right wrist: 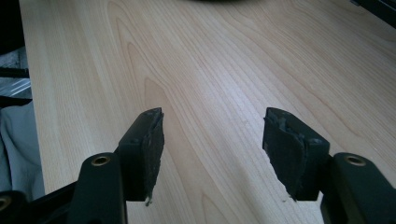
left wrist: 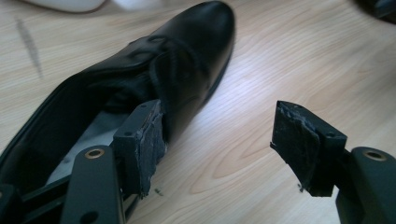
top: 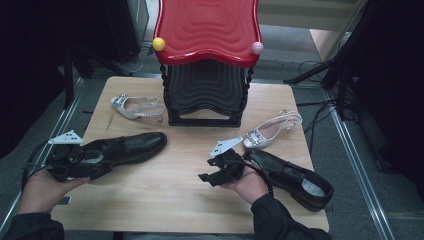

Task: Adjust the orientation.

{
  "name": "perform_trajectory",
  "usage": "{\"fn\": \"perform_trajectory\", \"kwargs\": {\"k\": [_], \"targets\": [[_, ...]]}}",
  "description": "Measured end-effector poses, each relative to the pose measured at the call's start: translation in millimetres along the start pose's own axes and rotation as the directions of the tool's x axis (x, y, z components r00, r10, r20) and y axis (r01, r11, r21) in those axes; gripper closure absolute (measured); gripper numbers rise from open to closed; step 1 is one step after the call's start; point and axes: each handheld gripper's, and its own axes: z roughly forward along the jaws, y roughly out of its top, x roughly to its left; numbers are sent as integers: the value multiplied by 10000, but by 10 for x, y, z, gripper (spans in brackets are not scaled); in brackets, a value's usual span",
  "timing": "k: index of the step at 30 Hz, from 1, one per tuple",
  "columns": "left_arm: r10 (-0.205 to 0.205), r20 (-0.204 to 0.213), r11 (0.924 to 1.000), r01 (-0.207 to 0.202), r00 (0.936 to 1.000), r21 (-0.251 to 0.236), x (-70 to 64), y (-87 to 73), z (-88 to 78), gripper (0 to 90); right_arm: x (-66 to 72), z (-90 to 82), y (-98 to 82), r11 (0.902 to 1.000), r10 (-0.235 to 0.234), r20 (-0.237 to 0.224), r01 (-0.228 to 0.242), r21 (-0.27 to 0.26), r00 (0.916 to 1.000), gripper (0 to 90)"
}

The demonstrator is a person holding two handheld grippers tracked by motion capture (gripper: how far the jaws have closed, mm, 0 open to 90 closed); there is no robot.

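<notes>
Both grippers' fingers stand open: left gripper (top: pixel 92 162) at the heel of the left black shoe (top: pixel 132 147), one finger (left wrist: pixel 140 144) touching its opening; right gripper (top: pixel 212 176) beside the right black shoe (top: pixel 292 175), over bare surface (top: pixel 165 190).

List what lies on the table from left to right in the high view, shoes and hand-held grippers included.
Left hand-held gripper → left black shoe → silver sandal → black-and-red rack → right hand-held gripper → second silver sandal → right black shoe.
</notes>
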Motion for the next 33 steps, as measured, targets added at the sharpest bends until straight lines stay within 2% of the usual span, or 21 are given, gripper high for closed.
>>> {"fn": "perform_trajectory", "kwargs": {"k": [4,8,13,19,26,33], "targets": [[-319,-67,9995,319,9995,-18,88,-54,67,338,-1,3,0,10000,-4,12,4,11,10000,396],[-410,-14,9991,410,9992,49,141,-73,170,346,2,11,-1,10000,-27,31,27,42,10000,396],[-414,148,9989,410,9990,243,176,-56,294,368,7,10,-10,10000,-47,41,47,41,10000,396],[-266,217,9995,262,9994,204,199,13,392,412,13,-29,-59,10000,36,162,-36,0,9999,396],[-247,318,9986,232,9992,466,229,98,511,469,11,-107,-152,9996,279,402,-278,-43,9988,393],[-194,705,9977,148,9973,659,267,157,624,491,14,-155,-216,9990,444,555,-441,-66,9975,391]]}}
